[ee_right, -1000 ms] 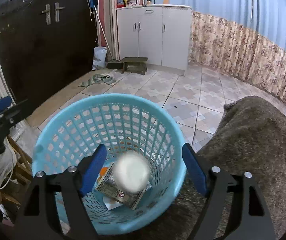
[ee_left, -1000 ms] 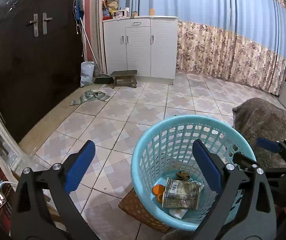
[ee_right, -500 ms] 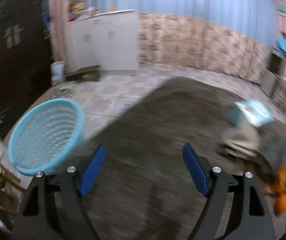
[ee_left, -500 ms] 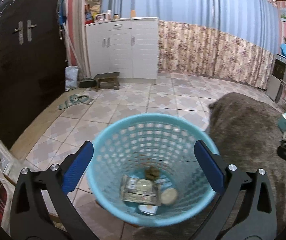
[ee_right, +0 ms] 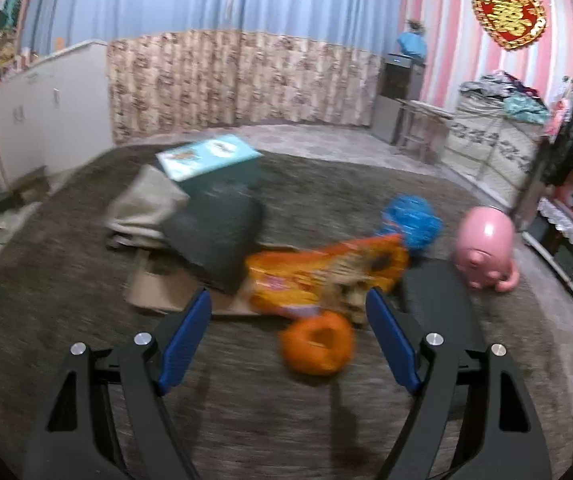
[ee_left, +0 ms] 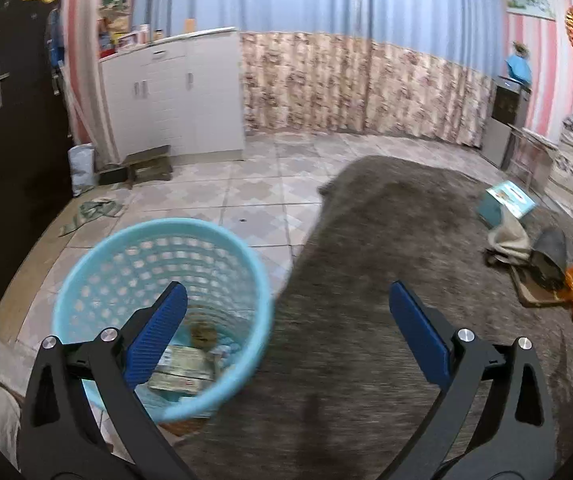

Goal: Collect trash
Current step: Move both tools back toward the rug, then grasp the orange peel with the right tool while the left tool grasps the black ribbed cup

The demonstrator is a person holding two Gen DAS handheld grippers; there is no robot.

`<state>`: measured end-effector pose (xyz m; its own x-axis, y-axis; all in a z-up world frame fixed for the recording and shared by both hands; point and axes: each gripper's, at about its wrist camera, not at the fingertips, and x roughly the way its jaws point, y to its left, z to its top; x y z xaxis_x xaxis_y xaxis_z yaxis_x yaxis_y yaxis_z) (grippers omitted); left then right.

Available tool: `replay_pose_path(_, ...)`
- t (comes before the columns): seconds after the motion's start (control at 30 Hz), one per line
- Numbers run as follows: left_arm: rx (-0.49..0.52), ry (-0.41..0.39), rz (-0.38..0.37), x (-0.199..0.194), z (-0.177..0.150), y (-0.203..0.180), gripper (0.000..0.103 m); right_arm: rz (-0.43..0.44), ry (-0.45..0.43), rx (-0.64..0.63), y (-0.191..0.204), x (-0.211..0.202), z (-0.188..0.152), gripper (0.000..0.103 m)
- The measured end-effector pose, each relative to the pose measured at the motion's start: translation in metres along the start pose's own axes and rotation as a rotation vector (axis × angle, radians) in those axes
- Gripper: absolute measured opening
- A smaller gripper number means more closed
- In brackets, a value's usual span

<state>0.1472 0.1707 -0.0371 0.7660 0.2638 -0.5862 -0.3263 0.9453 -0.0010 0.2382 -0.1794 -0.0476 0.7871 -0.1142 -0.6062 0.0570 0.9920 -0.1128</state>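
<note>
A light blue mesh basket point(ee_left: 98, 276) stands at the rug's left edge with a crumpled wrapper point(ee_left: 180, 372) and other scraps inside. My left gripper point(ee_left: 286, 336) is open and empty, above the basket's right rim and the grey rug point(ee_left: 366, 240). My right gripper point(ee_right: 288, 340) is open and empty, low over the rug just in front of an orange ring-shaped piece point(ee_right: 316, 344) and an orange snack bag point(ee_right: 326, 272). A blue crumpled wad point(ee_right: 410, 220) lies behind the bag. The pile also shows at the right edge of the left wrist view point(ee_left: 546, 264).
A teal box point(ee_right: 210, 160), a beige cloth point(ee_right: 146, 208), a dark grey cushion point(ee_right: 214, 236) and flat cardboard point(ee_right: 158, 288) lie on the rug. A pink piggy bank point(ee_right: 484, 248) stands to the right. White cabinets point(ee_left: 174, 92) and a dark door point(ee_left: 2, 140) line the far left.
The right gripper swung from over the basket to the trash pile on the rug. The white wad that was falling now lies in the basket. The left gripper turned right, so the basket moved left in view.
</note>
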Motion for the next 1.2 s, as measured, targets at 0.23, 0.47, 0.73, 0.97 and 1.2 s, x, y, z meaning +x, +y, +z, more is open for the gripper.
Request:
replay_pose_path(0.23, 0.073, 0.038, -0.083, 0.009, -0.003, -0.055, 0.098, 0.046, 0.074, 0.091, -0.037, 0.030, -0.010, 0.078)
replay_pose_path(0.47, 0.174, 0.046, -0.149, 0.014, -0.001, -0.112, 0.098, 0.114, 0.144, 0.091, -0.044, 0.059, -0.011, 0.050)
replay_pose_path(0.73, 0.235, 0.055, -0.238, 0.015, 0.007, -0.171, 0.098, 0.138, 0.105, 0.140, -0.052, 0.049, -0.011, 0.034)
replay_pose_path(0.97, 0.303, 0.070, -0.288, 0.024, 0.015, -0.225, 0.098, 0.098, 0.055, 0.189, -0.075, 0.039, -0.006, 0.034)
replay_pose_path(1.2, 0.340, 0.081, -0.330, 0.047, 0.023, -0.276, 0.098, 0.075, 0.048, 0.252, -0.096, 0.048, -0.003, 0.034)
